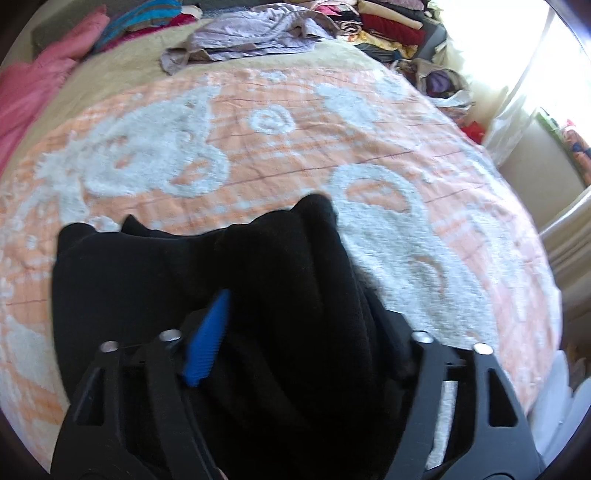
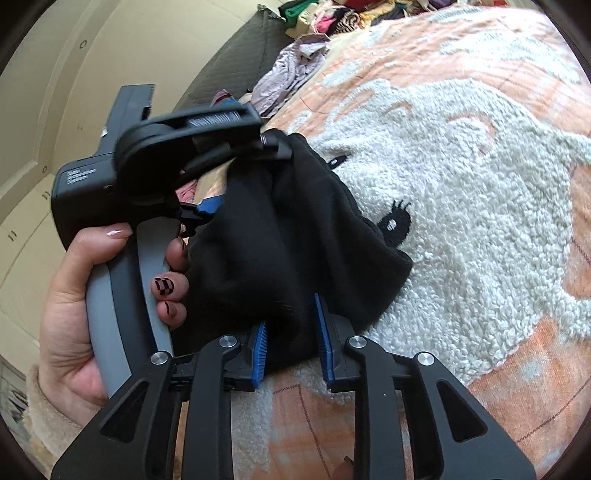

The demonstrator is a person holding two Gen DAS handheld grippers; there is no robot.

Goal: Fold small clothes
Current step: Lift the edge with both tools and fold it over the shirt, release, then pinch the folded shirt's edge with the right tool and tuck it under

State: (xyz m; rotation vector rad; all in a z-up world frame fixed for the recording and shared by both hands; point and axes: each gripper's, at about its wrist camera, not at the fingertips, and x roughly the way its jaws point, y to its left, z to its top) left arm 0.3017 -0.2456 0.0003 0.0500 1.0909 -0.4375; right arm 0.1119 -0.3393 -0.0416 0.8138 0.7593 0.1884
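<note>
A black garment [image 1: 184, 266] lies bunched on the orange and white fleece bedspread [image 1: 295, 147]. My left gripper [image 1: 295, 306] stands open wide over it. One blue pad [image 1: 207, 339] shows, and cloth drapes over the other finger and hides it. In the right wrist view a hand [image 2: 74, 295] holds the left gripper [image 2: 247, 177] at the far end of the black garment [image 2: 314, 221]. My right gripper [image 2: 291, 314] is at the near end. Its blue pads [image 2: 258, 354] stand a little apart with a fold of the cloth in the gap.
A crumpled lilac garment [image 1: 251, 37] lies at the far end of the bed. Stacked colourful clothes [image 1: 388, 26] sit behind it, with pink cloth [image 1: 29, 92] at the left. A bright window [image 1: 498, 55] is on the right. Cream cupboard doors [image 2: 37, 110] stand beside the bed.
</note>
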